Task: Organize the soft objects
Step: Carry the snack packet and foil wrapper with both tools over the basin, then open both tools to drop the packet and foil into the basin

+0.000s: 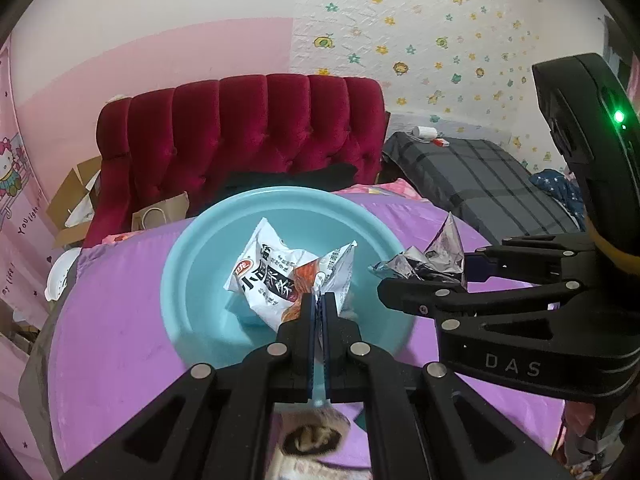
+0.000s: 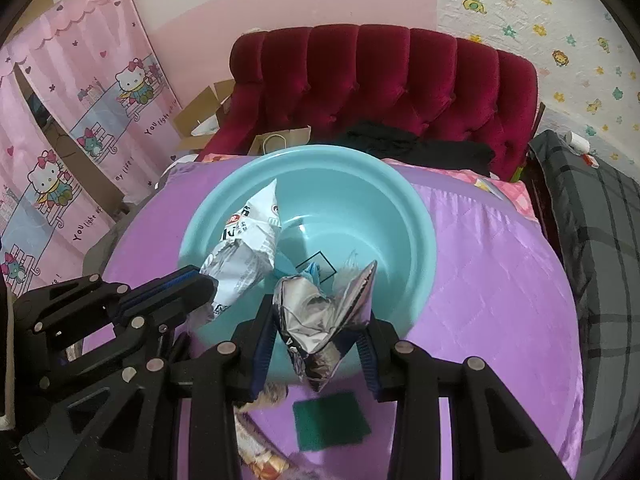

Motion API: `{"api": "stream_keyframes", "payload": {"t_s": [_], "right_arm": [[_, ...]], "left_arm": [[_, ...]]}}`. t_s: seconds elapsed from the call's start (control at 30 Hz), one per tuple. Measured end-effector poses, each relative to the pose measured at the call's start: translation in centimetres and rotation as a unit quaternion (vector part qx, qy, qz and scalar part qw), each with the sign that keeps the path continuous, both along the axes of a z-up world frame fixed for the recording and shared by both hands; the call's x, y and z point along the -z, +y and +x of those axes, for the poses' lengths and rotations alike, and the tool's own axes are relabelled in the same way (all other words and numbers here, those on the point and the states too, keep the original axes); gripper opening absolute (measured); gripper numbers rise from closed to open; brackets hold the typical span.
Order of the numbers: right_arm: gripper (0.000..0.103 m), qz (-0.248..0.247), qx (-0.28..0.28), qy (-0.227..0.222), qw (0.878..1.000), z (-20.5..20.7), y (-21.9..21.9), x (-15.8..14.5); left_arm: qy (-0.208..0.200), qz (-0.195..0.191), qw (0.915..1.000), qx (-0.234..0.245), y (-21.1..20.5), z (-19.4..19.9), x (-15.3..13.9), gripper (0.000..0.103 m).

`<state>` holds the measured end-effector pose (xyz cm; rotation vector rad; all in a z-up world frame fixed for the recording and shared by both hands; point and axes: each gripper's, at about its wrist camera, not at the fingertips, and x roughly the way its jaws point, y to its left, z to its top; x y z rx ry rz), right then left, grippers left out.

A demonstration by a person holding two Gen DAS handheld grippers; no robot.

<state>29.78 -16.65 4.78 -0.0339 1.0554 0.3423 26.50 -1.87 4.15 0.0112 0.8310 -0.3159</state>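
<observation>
Bedroom setting. Pink wall [image 2: 280, 4] behind a tufted crimson velvet headboard [image 2: 384, 80]. On the right, textured white wallpaper [image 1: 440, 32] dotted with small stars and cartoon animals. At left, a pink cartoon-cat curtain [image 2: 72, 120]. Open cardboard box [image 2: 204, 114] wedged beside the headboard. Grey plaid bedding [image 1: 492, 180] off right. Purple quilted cover [image 2: 500, 280] spread across the foreground.

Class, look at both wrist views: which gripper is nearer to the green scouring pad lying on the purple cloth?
Right. The right gripper, holding a silver foil wrapper, hangs just above the green scouring pad. The left gripper is off to its left, pinching the white snack packet.
</observation>
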Motion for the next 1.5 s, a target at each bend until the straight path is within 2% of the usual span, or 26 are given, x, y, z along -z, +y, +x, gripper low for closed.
{"api": "stream_keyframes", "payload": {"t_s": [0.43,0.77,0.87,0.93,1.1,1.17,1.23,1.27,1.33,1.4,1.5], "right_arm": [[0.04,0.004,0.001,0.039,0.999,6.2,0.3,4.4],[0.042,0.009,0.016,0.053,0.998,8.8,-0.2,6.4],[0.047,0.017,0.017,0.057,0.998,9.1,-0.3,6.5],[0.056,0.017,0.009,0.06,0.998,9.0,-0.1,6.5],[0.064,0.013,0.012,0.053,0.998,8.9,0.1,6.1],[0.07,0.013,0.012,0.051,0.999,8.8,0.0,5.9],[0.084,0.006,0.012,0.043,0.999,8.5,0.1,5.6],[0.088,0.004,0.012,0.041,0.999,8.4,0.1,5.5],[0.098,0.0,0.021,0.034,0.999,8.2,-0.3,5.1],[0.103,0.001,0.023,0.037,0.999,8.0,-0.5,5.0],[0.103,-0.009,0.025,0.034,0.999,7.5,-0.6,4.7]], "left_arm": [[0.023,0.021,0.9995,-0.005,-0.1,5.9,3.9,0.002],[0.043,0.038,0.9982,-0.014,-0.2,8.8,6.4,0.003],[0.048,0.044,0.9978,-0.013,-0.2,8.7,6.9,0.003],[0.048,0.05,0.9976,-0.008,-0.5,8.7,7.0,0.003],[0.047,0.06,0.9968,-0.024,-0.3,8.6,6.8,0.006],[0.052,0.065,0.9961,-0.03,-0.3,8.7,6.8,0.017],[0.045,0.075,0.9955,-0.037,-0.4,8.5,6.5,0.046],[0.042,0.077,0.9953,-0.042,-0.3,8.4,6.4,0.072],[0.04,0.071,0.9952,-0.054,0.1,8.1,6.2,0.081],[0.039,0.071,0.9947,-0.064,0.5,7.9,6.1,0.101],[0.036,0.073,0.9945,-0.067,0.6,7.2,6.0,0.103]]}}
